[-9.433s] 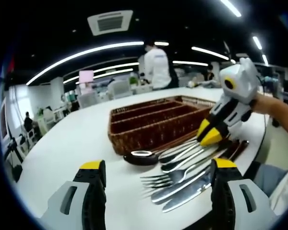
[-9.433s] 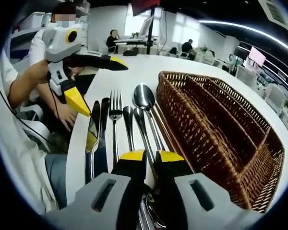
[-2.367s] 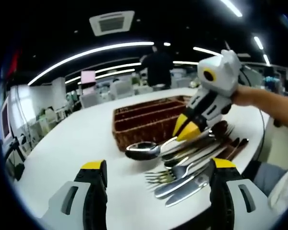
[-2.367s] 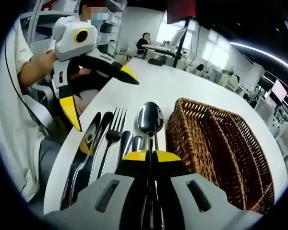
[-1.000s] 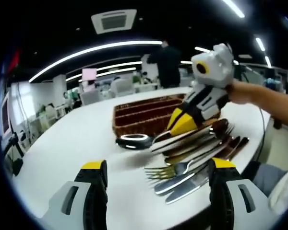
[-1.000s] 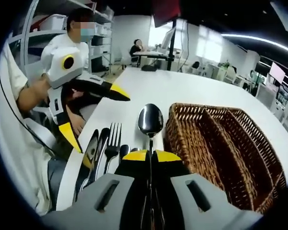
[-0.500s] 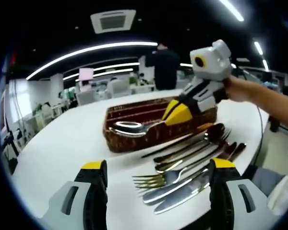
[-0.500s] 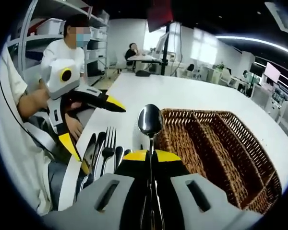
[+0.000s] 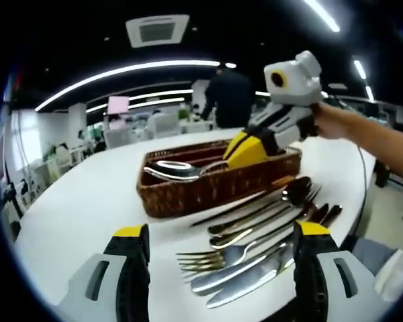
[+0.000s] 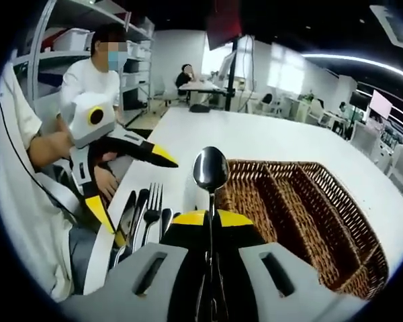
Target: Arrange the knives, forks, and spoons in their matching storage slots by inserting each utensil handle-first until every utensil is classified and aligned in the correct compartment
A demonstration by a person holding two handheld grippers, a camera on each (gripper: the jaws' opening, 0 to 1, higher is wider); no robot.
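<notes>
White round table [image 9: 87, 201] in an open office: right gripper [image 10: 211, 218] clamped on a spoon [image 10: 210, 170], bowl forward above the wicker cutlery basket [image 10: 302, 215]; left gripper [image 9: 215, 231], jaws apart, holding nothing, with remaining forks, knives and spoons [image 9: 255, 231] lying just ahead.

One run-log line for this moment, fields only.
right tongs: shut on spoon | spoon: lifted, bowl over basket | left tongs: open, idle | remaining cutlery: on table
</notes>
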